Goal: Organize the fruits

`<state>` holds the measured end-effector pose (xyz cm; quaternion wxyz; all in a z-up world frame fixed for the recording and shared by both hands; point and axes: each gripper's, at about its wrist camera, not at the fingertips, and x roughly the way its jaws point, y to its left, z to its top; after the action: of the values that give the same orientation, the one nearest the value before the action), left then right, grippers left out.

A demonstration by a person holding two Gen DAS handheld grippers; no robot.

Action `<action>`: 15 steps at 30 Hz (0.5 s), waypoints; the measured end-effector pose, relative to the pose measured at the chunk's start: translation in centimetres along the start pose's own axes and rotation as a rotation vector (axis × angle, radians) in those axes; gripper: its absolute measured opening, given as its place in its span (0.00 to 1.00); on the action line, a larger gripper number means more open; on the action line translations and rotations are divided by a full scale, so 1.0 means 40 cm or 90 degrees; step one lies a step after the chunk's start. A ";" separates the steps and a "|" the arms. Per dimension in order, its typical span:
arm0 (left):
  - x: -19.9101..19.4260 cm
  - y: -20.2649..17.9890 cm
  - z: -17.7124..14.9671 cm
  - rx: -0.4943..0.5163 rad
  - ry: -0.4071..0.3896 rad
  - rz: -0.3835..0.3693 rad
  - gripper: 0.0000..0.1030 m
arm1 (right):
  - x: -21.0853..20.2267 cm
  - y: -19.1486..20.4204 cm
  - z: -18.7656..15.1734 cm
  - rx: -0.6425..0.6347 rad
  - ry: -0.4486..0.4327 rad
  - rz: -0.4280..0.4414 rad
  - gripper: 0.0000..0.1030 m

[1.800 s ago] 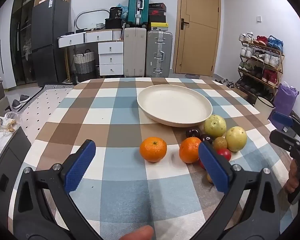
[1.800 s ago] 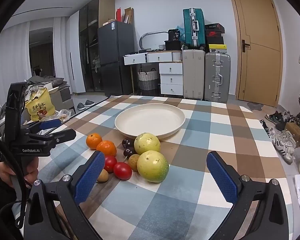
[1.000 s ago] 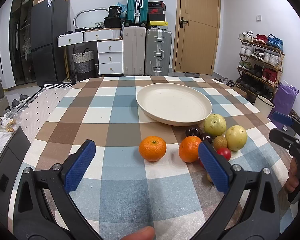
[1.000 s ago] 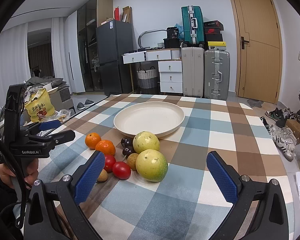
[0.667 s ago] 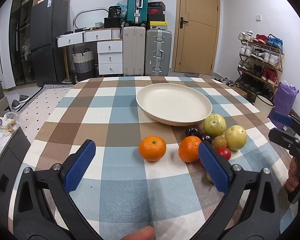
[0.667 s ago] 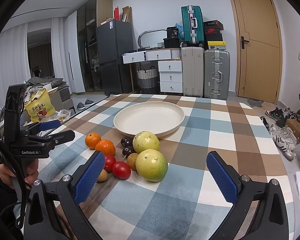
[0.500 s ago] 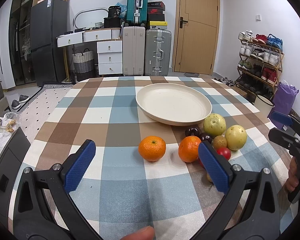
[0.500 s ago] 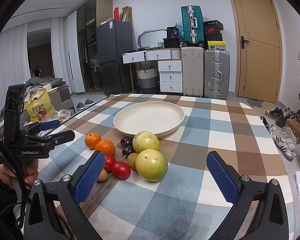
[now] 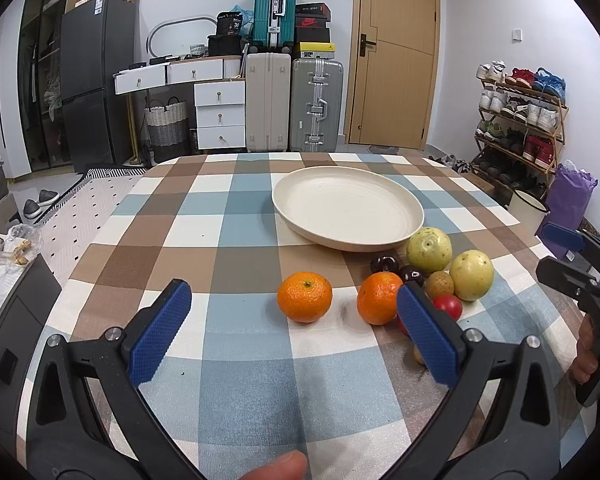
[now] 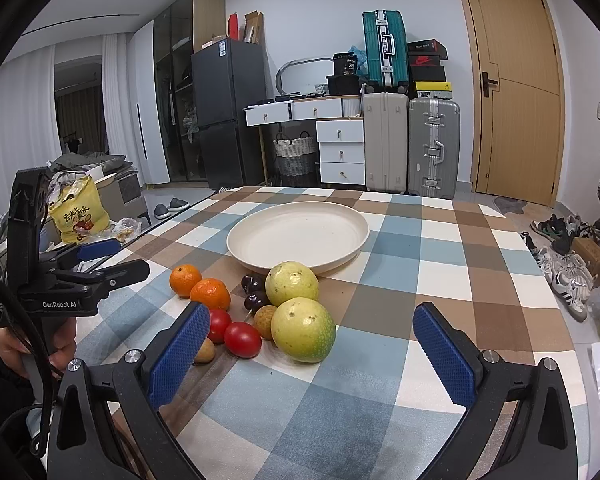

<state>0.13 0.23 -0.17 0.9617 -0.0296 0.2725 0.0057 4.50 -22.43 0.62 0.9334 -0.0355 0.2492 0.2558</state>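
Looking barely started: the plate [image 9: 348,210] is seen bare, well ahead of both hand-held grippers, left [image 9: 292,334] and right [image 10: 312,354], jaws apart, nothing held. All fruit [image 10: 302,330] is clustered on the desk [image 9: 204,236] just ahead.

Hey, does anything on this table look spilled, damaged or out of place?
Nothing spilled or damaged. The only oddity: the plate is empty while the fruit, such as the oranges and tomatoes, sits clustered on the cloth beside it.
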 end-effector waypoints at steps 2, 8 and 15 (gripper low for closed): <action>0.000 0.000 0.000 0.000 0.000 0.000 0.99 | -0.001 0.002 0.000 0.002 0.000 0.000 1.00; 0.002 0.001 0.000 0.000 0.001 0.000 0.99 | 0.000 0.001 0.000 0.001 0.001 0.000 1.00; 0.000 0.000 0.000 0.001 0.000 0.001 0.99 | -0.001 0.001 0.001 0.003 0.002 -0.001 1.00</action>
<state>0.14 0.23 -0.17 0.9617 -0.0290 0.2724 0.0060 4.48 -22.42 0.66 0.9333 -0.0340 0.2509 0.2547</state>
